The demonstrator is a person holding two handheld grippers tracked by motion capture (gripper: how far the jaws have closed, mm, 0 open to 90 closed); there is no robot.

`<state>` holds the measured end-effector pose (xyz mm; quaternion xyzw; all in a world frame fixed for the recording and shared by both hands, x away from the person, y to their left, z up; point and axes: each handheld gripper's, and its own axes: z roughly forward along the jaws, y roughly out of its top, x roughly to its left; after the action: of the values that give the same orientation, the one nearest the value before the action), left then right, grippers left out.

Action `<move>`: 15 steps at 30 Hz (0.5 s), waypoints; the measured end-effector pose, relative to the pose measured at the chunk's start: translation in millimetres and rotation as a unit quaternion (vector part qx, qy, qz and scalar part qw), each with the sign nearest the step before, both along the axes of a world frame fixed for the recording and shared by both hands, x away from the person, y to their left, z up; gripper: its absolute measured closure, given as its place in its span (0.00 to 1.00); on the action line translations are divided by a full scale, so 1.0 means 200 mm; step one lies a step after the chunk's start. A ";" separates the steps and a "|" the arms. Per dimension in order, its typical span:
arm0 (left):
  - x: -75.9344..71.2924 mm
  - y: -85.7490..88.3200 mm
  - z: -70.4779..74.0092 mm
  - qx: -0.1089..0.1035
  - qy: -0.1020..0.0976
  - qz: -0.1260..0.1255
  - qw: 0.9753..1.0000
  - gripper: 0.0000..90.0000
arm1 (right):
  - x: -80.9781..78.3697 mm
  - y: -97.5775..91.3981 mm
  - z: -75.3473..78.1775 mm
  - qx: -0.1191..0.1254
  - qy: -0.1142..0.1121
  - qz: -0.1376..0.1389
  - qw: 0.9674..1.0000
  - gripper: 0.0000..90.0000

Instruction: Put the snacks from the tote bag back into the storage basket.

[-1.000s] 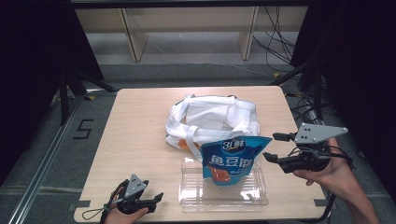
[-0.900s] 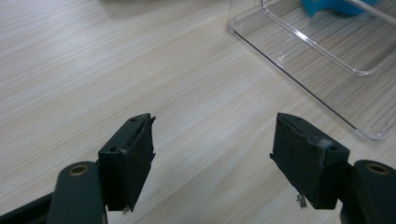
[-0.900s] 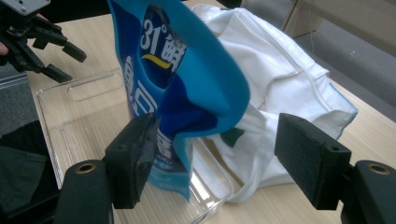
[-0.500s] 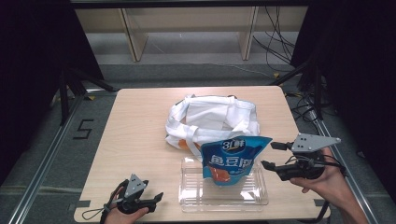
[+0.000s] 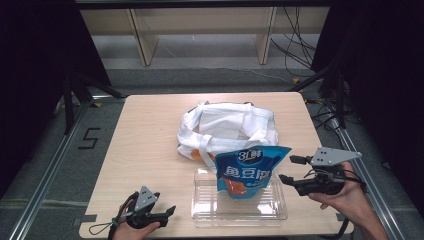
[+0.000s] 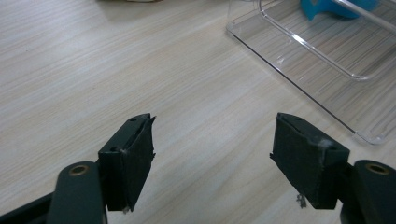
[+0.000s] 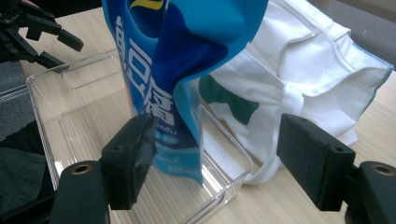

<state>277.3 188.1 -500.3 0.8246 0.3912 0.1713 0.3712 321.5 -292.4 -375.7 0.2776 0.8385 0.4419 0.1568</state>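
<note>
Blue pouch (image 5: 250, 170) reads "3L鲜 鱼豆腐", perhaps "tofu"; both tools gape wide, holding nothing.

Blue pouch (image 7: 168, 70) top cut off

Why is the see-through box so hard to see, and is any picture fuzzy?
In the high view the clear plastic tray shows mainly by pale glare along its rim; surroundings are dark. In the left gripper view its edges shine white. In the right gripper view the blue snack bag, close up, looks slightly soft.
</note>
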 end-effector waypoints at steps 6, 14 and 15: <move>0.00 0.00 -0.01 -0.015 0.001 0.005 1.000 0.32 | -0.02 -0.03 -0.04 0.006 0.005 -0.014 1.000 0.31; -0.01 0.00 0.00 -0.009 -0.002 0.004 1.000 0.32 | -0.06 -0.05 -0.17 0.000 0.023 -0.025 0.999 0.30; 0.00 0.00 -0.01 -0.010 -0.002 0.004 1.000 0.32 | -0.07 -0.06 -0.20 0.003 0.028 -0.029 0.999 0.30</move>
<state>276.6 187.7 -501.6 0.8189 0.3955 0.1710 0.3792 308.4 -303.8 -415.0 0.3145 0.8329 0.4316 0.1449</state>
